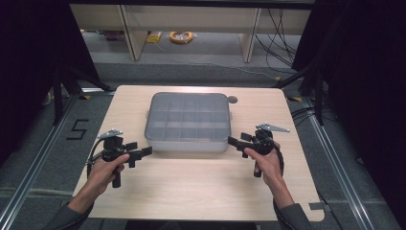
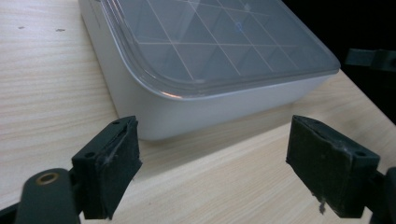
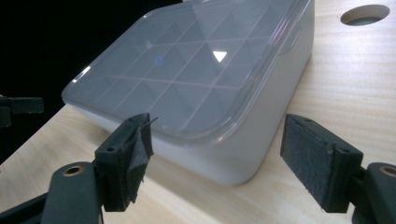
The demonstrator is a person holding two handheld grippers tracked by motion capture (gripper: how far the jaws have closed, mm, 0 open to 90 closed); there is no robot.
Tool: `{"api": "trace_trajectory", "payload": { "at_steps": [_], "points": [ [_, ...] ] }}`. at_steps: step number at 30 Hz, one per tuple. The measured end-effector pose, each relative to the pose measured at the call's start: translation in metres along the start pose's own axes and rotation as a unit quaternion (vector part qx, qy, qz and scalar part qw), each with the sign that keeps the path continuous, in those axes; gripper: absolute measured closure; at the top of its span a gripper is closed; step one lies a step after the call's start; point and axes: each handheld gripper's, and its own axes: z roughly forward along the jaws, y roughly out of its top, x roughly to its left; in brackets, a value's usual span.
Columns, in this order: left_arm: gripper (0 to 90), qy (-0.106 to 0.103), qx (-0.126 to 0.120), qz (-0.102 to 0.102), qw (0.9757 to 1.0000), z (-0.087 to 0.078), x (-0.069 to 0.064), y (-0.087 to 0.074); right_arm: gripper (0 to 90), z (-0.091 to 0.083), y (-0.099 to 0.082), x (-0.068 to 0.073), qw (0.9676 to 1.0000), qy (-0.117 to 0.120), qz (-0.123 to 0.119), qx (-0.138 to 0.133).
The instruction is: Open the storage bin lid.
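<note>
A grey compartment box (image 1: 187, 122) with a clear lid stands shut in the middle of the wooden table (image 1: 191, 187). My left gripper (image 1: 143, 153) is held at the box's near left corner (image 2: 154, 116), jaws wide apart and empty (image 2: 215, 168). My right gripper (image 1: 233, 141) points at the near right corner (image 3: 224, 158), also open with nothing between its pads (image 3: 215, 163). Through the lid (image 2: 210, 42) I see a grid of dividers; no contents can be made out.
A round cable hole (image 1: 232, 99) sits in the table behind the box's far right corner. Wooden shelving legs and a coil of yellow cable (image 1: 181, 36) are on the floor beyond. Black stands flank the table on both sides.
</note>
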Motion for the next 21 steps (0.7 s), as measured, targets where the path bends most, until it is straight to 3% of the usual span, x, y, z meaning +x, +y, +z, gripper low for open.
{"api": "trace_trajectory", "payload": {
  "at_steps": [5,6,7,9,12,14,21],
  "points": [
    [18.1,0.016,0.002,-0.004,0.9999,0.008,0.008,0.009,27.3,0.01,0.012,-0.008,1.0,0.001,0.002,-0.003],
    [18.1,0.015,0.003,-0.005,0.9999,0.01,0.01,0.012,27.3,0.01,0.012,-0.008,1.0,0.001,0.002,-0.003],
    [18.2,0.015,0.003,-0.01,0.9998,0.011,0.012,0.015,28.2,0.014,0.016,-0.01,0.9998,0.002,0.017,-0.005],
    [18.5,0.017,-0.001,-0.013,0.9998,0.014,0.015,0.023,29.3,0.016,0.019,-0.013,1.0,0.002,0.006,-0.007],
    [19.0,0.007,-0.003,-0.028,0.9996,0.019,0.018,0.036,32.0,0.028,0.028,-0.023,0.9998,-0.002,0.016,-0.007],
    [19.5,0.018,-0.009,-0.028,0.9994,0.026,0.021,0.049,33.0,0.033,0.032,-0.026,0.9998,-0.007,0.019,-0.001],
    [20.0,0.018,0.006,-0.038,0.9991,0.044,0.033,0.061,33.7,0.044,0.04,-0.033,0.9995,-0.009,0.029,0.003]
  ]
}}
